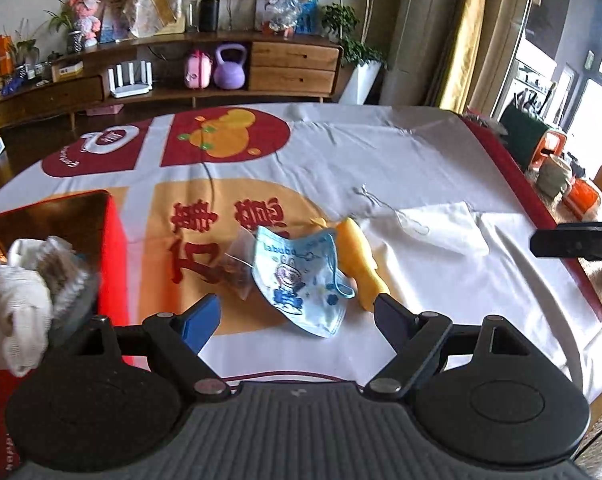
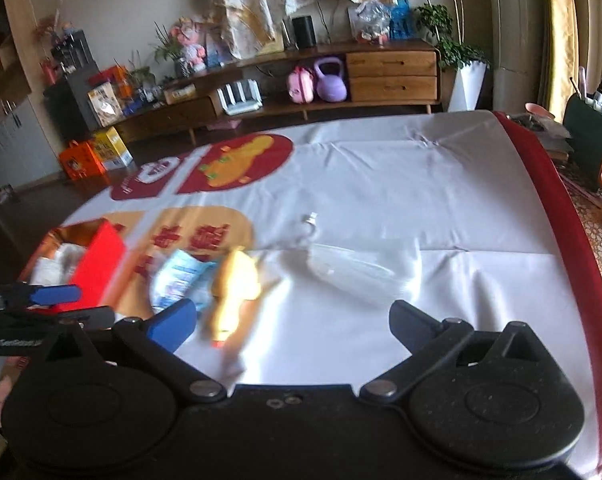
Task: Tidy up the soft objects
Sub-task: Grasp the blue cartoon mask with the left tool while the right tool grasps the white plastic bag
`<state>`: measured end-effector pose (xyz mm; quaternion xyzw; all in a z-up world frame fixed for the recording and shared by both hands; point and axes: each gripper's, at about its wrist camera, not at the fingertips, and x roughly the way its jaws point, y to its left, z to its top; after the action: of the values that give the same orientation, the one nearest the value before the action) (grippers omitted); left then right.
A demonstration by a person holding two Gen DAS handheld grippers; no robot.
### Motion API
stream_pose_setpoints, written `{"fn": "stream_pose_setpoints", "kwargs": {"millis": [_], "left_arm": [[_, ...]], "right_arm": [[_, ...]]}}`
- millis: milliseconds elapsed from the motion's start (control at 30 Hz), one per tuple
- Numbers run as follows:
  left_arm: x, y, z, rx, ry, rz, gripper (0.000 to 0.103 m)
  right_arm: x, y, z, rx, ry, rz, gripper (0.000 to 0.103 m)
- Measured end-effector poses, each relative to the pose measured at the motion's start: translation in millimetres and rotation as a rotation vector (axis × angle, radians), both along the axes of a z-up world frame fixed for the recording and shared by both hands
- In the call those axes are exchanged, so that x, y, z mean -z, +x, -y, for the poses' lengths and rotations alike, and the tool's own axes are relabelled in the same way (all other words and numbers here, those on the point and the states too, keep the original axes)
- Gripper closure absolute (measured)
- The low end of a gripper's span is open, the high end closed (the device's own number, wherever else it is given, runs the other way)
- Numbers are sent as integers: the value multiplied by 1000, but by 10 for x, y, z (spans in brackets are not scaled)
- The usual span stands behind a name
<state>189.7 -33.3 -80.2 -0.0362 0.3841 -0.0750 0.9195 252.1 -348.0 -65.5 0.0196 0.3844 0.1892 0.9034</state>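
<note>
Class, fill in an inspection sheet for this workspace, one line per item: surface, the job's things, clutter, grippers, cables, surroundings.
Surface: tablecloth, white with red and orange prints, creased.
Job's things: blue printed face mask lying partly over a yellow soft toy; white face mask apart to their right; red box at left holding white and grey cloth items.
Clutter: small clear packet beside the blue mask.
Grippers: left gripper open; right gripper open; both empty.
Cables: thin dark cord across the cloth.
Surroundings: wooden sideboard, purple kettlebell, potted plant.
</note>
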Motion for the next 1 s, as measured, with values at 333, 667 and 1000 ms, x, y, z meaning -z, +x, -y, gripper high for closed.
{"fn": "stream_pose_setpoints", "kwargs": {"millis": [333,667,1000], "left_arm": [[343,308,100,-12,39,-70,19],[628,564,265,32,53,-117,19],[713,726,258,24,39,-105,19]], "right_arm": [[281,567,-32,6,-94,-30,0],[481,945,-259,-37,-184,-34,0],[706,1167,-356,-42,-225,-49,1]]}}
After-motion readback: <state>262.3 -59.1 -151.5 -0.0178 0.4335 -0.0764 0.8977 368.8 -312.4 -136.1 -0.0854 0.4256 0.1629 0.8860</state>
